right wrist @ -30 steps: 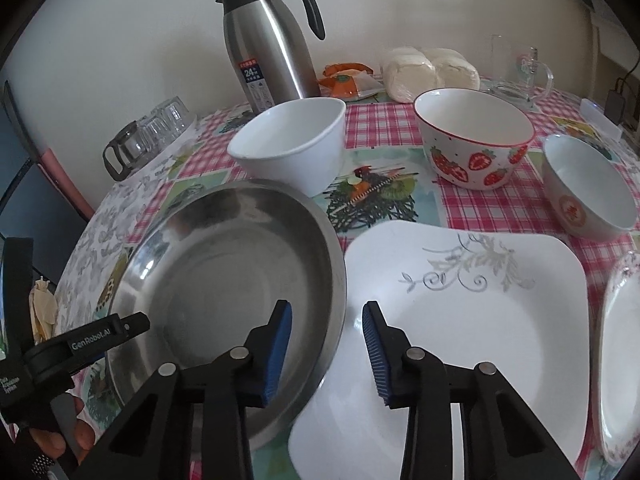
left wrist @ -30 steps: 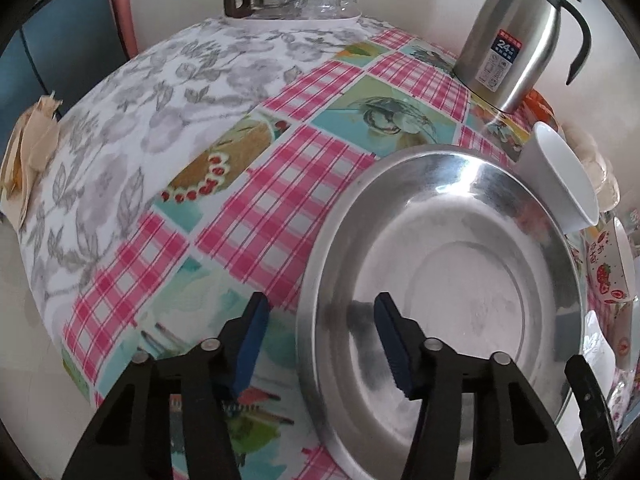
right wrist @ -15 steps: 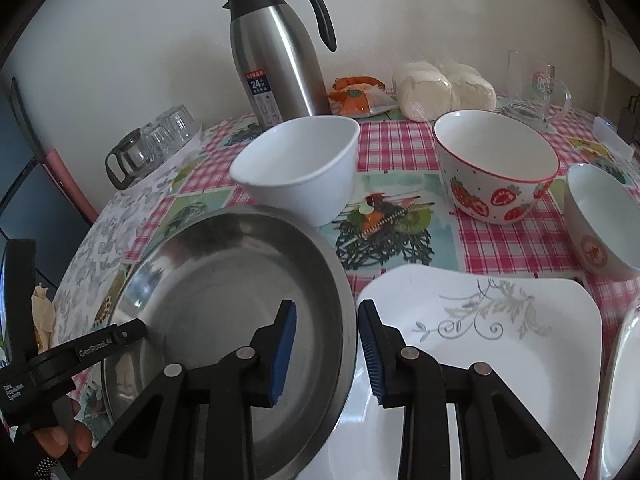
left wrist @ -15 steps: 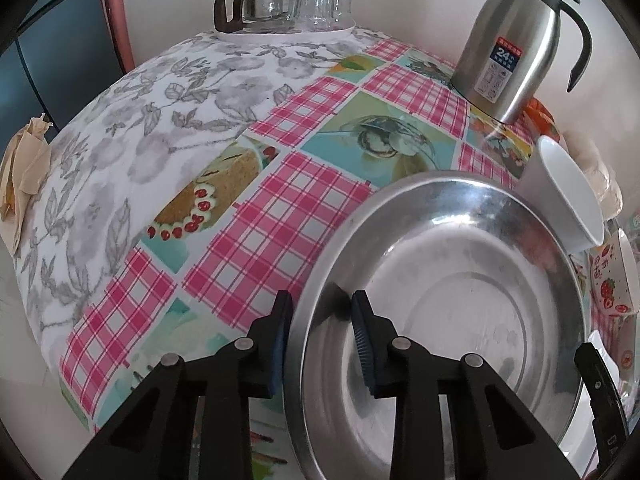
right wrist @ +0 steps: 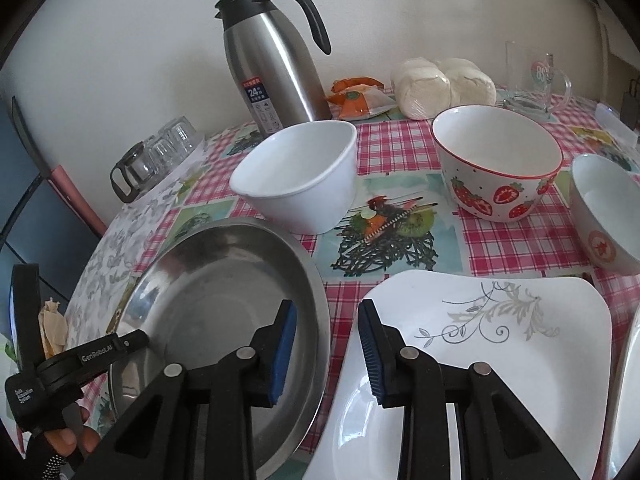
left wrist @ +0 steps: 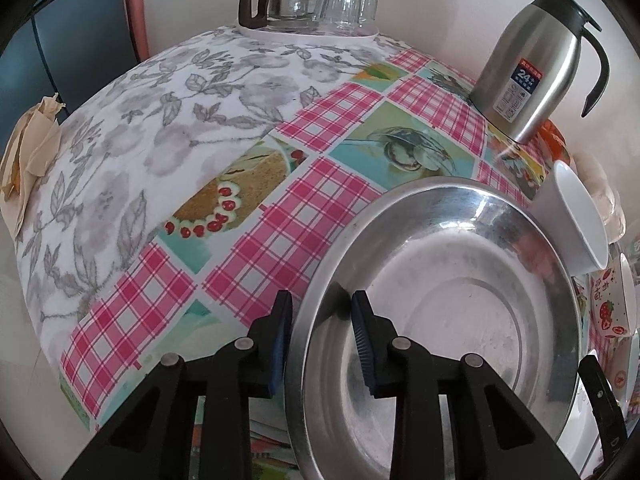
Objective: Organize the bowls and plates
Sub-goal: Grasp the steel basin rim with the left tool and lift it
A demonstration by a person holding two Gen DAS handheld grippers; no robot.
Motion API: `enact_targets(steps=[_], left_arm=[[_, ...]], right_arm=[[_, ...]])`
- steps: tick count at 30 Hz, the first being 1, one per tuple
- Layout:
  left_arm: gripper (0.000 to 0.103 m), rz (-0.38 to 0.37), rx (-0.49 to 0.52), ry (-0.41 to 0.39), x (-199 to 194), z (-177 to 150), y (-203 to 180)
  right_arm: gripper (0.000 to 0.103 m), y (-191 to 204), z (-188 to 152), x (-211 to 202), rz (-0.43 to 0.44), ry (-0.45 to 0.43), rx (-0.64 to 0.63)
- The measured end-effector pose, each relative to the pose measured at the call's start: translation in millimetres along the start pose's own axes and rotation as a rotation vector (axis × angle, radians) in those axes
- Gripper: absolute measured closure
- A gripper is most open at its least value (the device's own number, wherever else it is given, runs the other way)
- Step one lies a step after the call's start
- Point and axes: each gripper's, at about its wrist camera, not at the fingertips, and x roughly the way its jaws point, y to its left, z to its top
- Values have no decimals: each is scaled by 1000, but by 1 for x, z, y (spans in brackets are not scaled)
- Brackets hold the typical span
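Note:
A large steel plate (left wrist: 448, 300) lies on the patterned tablecloth; it also shows in the right wrist view (right wrist: 216, 300). My left gripper (left wrist: 320, 340) straddles its left rim, one pad outside, one inside, with a small gap to the rim. My right gripper (right wrist: 326, 344) straddles its right rim, jaws open, next to a white square plate (right wrist: 480, 352). Behind stand a white bowl (right wrist: 300, 176), a strawberry bowl (right wrist: 496, 164) and a small bowl (right wrist: 604, 216).
A steel thermos jug (right wrist: 272, 68) stands at the back, also in the left wrist view (left wrist: 532, 72). A glass pot and tumblers (left wrist: 308, 4) sit on a tray at the far edge. Wrapped food (right wrist: 440, 84) and a glass mug (right wrist: 540, 80) are at the back right. Another plate's edge (right wrist: 624, 400) lies far right.
Both grippers closed in around opposite rims of the steel plate and moved forward over it. The right view now looks from a little lower and closer.

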Motion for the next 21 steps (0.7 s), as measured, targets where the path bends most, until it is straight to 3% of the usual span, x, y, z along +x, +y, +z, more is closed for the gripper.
enact_targets(steps=[14,21], left_arm=[[71,-13,-21,-8,0,0,5],[71,-6,-13,-12,0,0,5]], right_arm=[[70,4,-6,10,95,62,20],[79,7,-9,11,56,62,-6]])
